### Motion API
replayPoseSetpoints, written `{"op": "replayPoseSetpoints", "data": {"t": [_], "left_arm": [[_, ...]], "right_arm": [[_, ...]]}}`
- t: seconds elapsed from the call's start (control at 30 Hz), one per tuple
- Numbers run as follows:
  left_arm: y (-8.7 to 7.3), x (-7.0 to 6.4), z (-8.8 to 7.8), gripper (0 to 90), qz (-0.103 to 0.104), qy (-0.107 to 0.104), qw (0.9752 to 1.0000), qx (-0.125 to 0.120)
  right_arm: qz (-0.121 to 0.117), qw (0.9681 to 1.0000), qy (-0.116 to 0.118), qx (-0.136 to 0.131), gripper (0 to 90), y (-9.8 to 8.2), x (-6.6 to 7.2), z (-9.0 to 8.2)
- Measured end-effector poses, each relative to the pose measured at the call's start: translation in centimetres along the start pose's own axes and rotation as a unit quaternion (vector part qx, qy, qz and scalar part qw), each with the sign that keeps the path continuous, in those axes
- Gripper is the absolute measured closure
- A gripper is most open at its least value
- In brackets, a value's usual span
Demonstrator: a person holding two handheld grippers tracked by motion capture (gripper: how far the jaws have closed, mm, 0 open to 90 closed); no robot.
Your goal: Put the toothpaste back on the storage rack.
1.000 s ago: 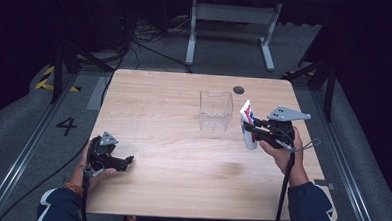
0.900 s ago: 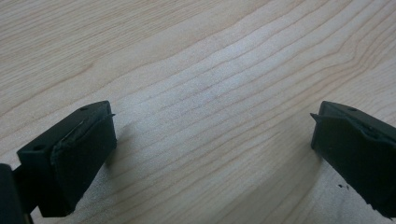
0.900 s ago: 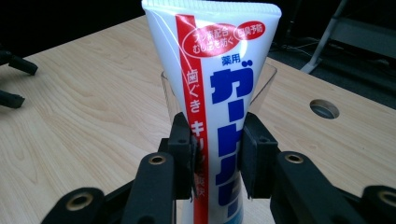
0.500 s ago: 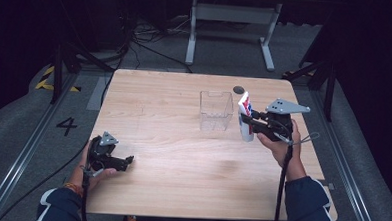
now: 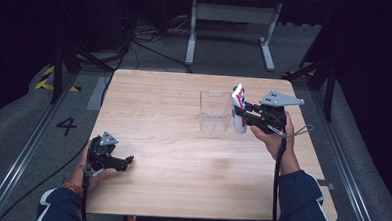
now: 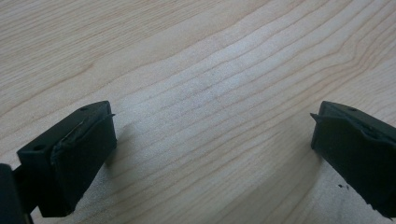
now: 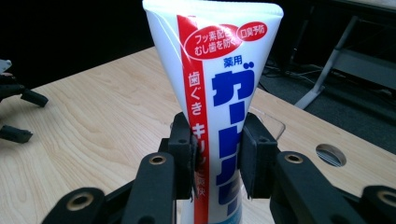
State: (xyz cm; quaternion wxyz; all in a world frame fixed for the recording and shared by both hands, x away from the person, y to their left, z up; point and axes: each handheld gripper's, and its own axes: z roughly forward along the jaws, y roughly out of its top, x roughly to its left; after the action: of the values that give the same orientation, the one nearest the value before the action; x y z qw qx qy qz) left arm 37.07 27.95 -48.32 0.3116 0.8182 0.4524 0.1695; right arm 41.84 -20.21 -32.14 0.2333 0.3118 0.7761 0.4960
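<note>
A white toothpaste tube (image 5: 239,112) with a red stripe and blue lettering stands upright, crimped end up, with my right gripper (image 5: 240,114) shut on it just right of a clear plastic box (image 5: 214,111). Close up, the tube (image 7: 219,107) is pinched between the two black pads (image 7: 187,156), and the box's clear rim (image 7: 273,123) shows behind it. My left gripper (image 5: 127,161) rests at the table's front left, far from both; its jaws stand open over bare wood, the fingertips (image 6: 74,154) wide apart with nothing between them.
The wooden table (image 5: 182,155) has a round cable hole (image 7: 330,154) near its far right corner. Beyond the far edge are a grey metal stand (image 5: 230,14), dark floor and cables. The left gripper (image 7: 14,109) shows far off at the left of the right gripper view.
My right gripper has lifted the toothpaste tube and carried it a little left and farther back, closer to the clear box. The left gripper has stayed where it was.
</note>
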Motion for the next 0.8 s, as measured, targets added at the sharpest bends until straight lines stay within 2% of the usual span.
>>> {"op": "replayPoseSetpoints", "data": {"t": [0.17, 0.33, 0.8], "left_arm": [[0.0, 0.0, 0.0, 0.4, 0.0, 0.0, 1.0, 0.0], [0.0, 0.0, 0.0, 0.4, 0.002, 0.0, 1.0, 0.001], [0.0, 0.0, 0.0, 0.4, 0.0, 0.0, 1.0, 0.0]], "right_arm": [[0.004, 1.0, 0.006, -0.007, 70.1, 0.6, -0.1, 0.6], [-0.004, 1.0, 0.004, -0.007, 70.1, 1.3, -0.1, 1.6], [-0.004, 0.9999, 0.007, -0.014, 70.1, 2.2, -0.1, 3.6]]}}
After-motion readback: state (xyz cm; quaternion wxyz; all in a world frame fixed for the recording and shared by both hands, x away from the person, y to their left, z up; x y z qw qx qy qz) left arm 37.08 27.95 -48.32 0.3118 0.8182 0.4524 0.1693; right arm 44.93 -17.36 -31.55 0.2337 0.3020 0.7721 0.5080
